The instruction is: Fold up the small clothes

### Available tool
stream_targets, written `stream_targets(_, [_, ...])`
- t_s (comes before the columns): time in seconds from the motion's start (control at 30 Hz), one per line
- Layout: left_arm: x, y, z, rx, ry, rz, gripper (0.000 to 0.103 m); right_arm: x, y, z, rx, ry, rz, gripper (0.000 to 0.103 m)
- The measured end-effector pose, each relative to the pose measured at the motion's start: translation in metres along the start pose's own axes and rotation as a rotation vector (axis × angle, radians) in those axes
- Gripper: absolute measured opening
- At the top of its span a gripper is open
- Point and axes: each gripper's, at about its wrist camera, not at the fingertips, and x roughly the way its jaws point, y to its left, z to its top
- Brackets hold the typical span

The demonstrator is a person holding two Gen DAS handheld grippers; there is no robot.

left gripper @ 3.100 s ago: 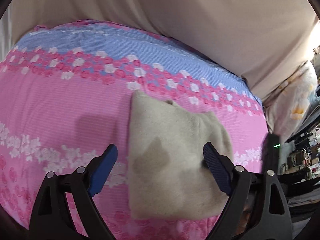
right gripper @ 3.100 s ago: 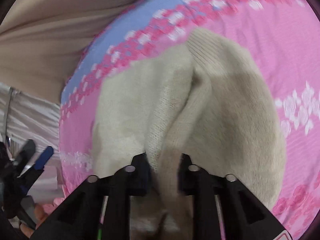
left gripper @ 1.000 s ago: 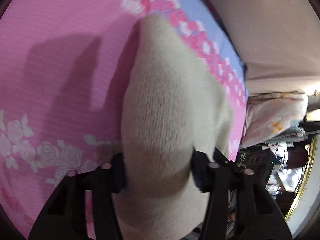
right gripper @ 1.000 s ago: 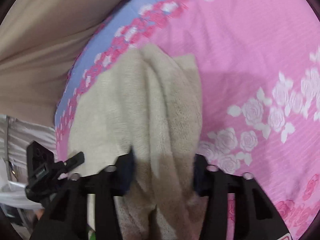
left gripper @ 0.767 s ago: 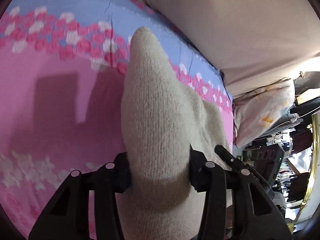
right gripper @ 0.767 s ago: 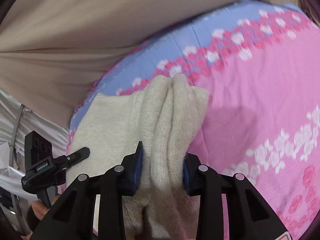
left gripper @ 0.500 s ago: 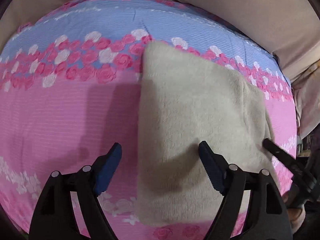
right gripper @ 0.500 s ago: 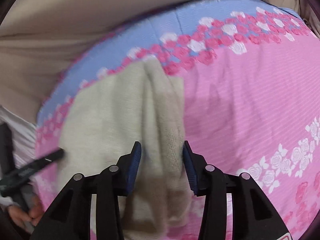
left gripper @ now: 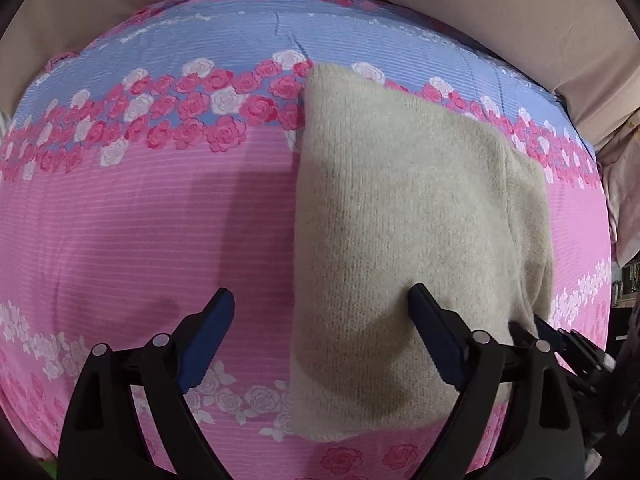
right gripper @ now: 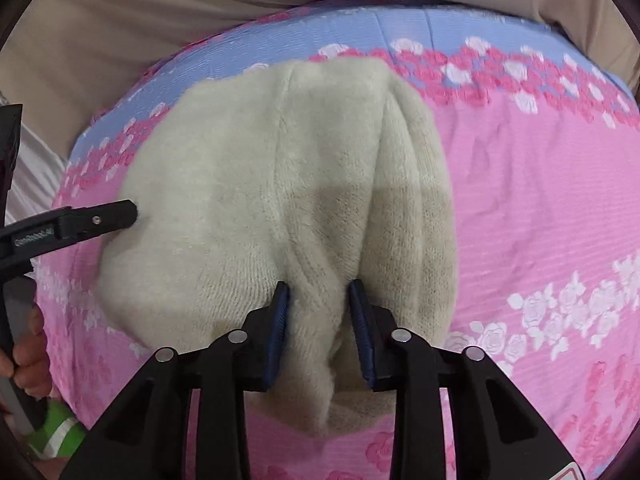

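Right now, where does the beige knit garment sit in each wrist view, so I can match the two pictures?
Left wrist: the beige knit garment fills centre-right, lying flat, with the open left gripper over its near left edge.
Right wrist: the garment fills centre-left, with a raised fold between the right gripper fingers.
Shared landmark: the rose border of the bedsheet, just beyond the garment's far edge.

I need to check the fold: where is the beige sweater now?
The beige sweater lies folded on the pink floral bedsheet, its far edge reaching the blue border. The right gripper pinches a ridge at its near edge; the left gripper is open above it.
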Motion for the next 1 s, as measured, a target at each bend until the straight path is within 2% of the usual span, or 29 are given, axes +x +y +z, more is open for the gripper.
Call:
stream_targets(0.17, [0.001, 0.000, 0.000, 0.007, 0.002, 0.010, 0.087, -0.021, 0.000, 0.007, 0.051, -0.011, 0.047, 0.031])
stream_targets(0.23, [-0.005, 0.005, 0.000, -0.022, 0.002, -0.026, 0.086, -0.034, -0.004, 0.008, 0.083, -0.033, 0.065, 0.037])
stream_targets(0.3, [-0.012, 0.016, 0.000, -0.074, -0.015, -0.150, 0.088, -0.042, -0.015, 0.013, 0.131, -0.064, 0.068, 0.066])
stream_targets(0.33, [-0.013, 0.022, 0.000, -0.108, -0.019, -0.203, 0.090, -0.045, -0.023, 0.016, 0.162, -0.080, 0.066, 0.070])
stream_targets(0.37, [-0.010, 0.033, 0.000, -0.173, -0.017, -0.262, 0.093, -0.044, -0.032, 0.020, 0.199, -0.085, 0.069, 0.072])
stream_targets(0.43, [0.007, 0.047, 0.001, -0.260, 0.027, -0.302, 0.093, -0.031, -0.050, 0.027, 0.258, -0.054, 0.097, 0.072])
stream_targets(0.53, [0.034, 0.052, 0.003, -0.301, 0.104, -0.315, 0.093, -0.002, -0.065, 0.035, 0.325, 0.016, 0.143, 0.073])
stream_targets(0.63, [0.043, 0.048, 0.004, -0.310, 0.115, -0.350, 0.093, 0.023, -0.059, 0.037, 0.353, 0.076, 0.209, 0.073])
stream_targets(0.7, [0.049, 0.042, 0.004, -0.318, 0.136, -0.378, 0.093, 0.031, -0.052, 0.037, 0.354, 0.089, 0.210, 0.074])
stream_targets(0.77, [0.058, 0.038, 0.003, -0.343, 0.172, -0.415, 0.090, 0.035, -0.046, 0.037, 0.352, 0.085, 0.201, 0.068])
stream_targets(0.8, [0.060, 0.037, 0.002, -0.355, 0.185, -0.444, 0.084, 0.034, -0.044, 0.038, 0.347, 0.079, 0.194, 0.059])
stream_targets(0.83, [0.060, 0.034, 0.002, -0.356, 0.191, -0.443, 0.083, 0.031, -0.042, 0.039, 0.340, 0.072, 0.188, 0.055])
stream_targets(0.87, [0.058, 0.033, 0.003, -0.345, 0.188, -0.434, 0.076, 0.027, -0.041, 0.040, 0.333, 0.061, 0.186, 0.044])
stream_targets(0.9, [0.054, 0.031, 0.003, -0.329, 0.184, -0.429, 0.067, 0.021, -0.040, 0.040, 0.328, 0.046, 0.186, 0.039])
stream_targets(1.0, [0.032, 0.021, 0.004, -0.262, 0.160, -0.429, 0.049, -0.004, -0.034, 0.041, 0.301, -0.019, 0.185, 0.029])
